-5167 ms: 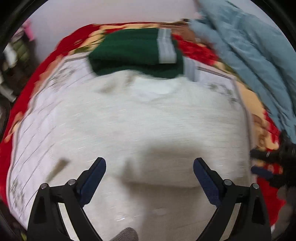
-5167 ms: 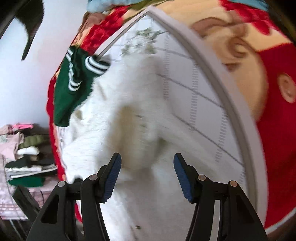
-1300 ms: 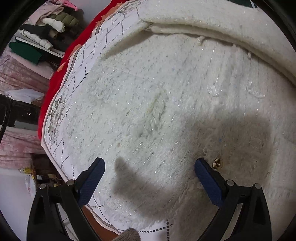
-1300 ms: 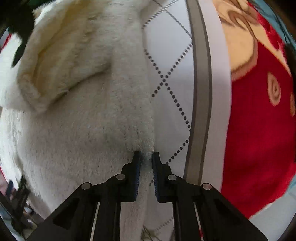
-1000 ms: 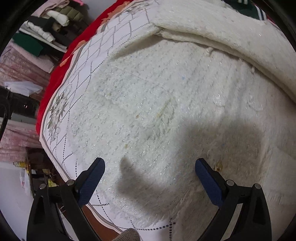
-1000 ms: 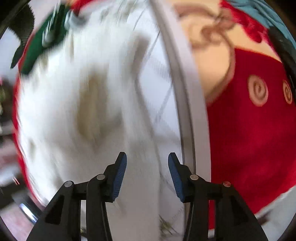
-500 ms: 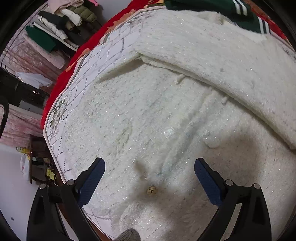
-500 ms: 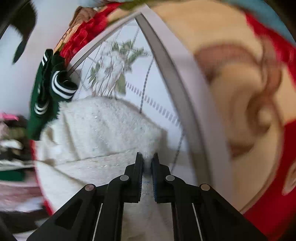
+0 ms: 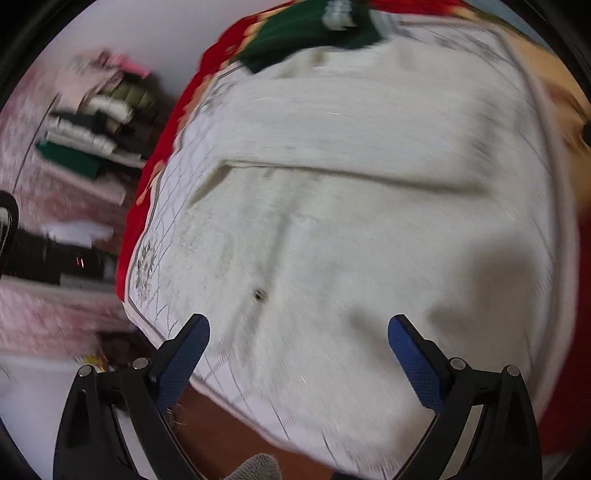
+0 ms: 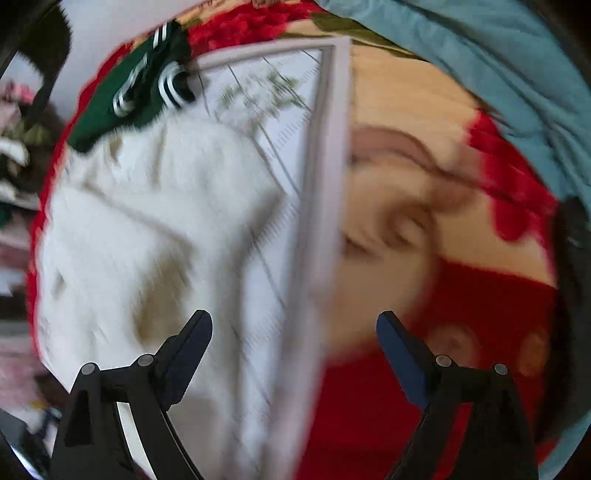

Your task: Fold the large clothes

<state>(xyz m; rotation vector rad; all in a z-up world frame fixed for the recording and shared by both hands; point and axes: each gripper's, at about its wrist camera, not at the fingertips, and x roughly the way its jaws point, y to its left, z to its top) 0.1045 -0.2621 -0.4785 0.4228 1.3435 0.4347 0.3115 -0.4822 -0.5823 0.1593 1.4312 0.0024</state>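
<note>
A large fluffy white garment lies spread on a white checked sheet, with one part folded across its far side. It also shows in the right wrist view, on the left. My left gripper is open and empty, raised above the garment's near part. My right gripper is open and empty, raised above the sheet's grey border, to the right of the garment.
A folded dark green garment with white stripes lies at the far end of the white one and shows in the right wrist view. A red and cream blanket covers the bed. A light blue cloth lies far right. Stacked clothes stand left.
My right gripper, shut on the white garment's edge half a second ago, has opened, let it go and lifted away to the right. My left gripper stayed open and pulled back higher.
</note>
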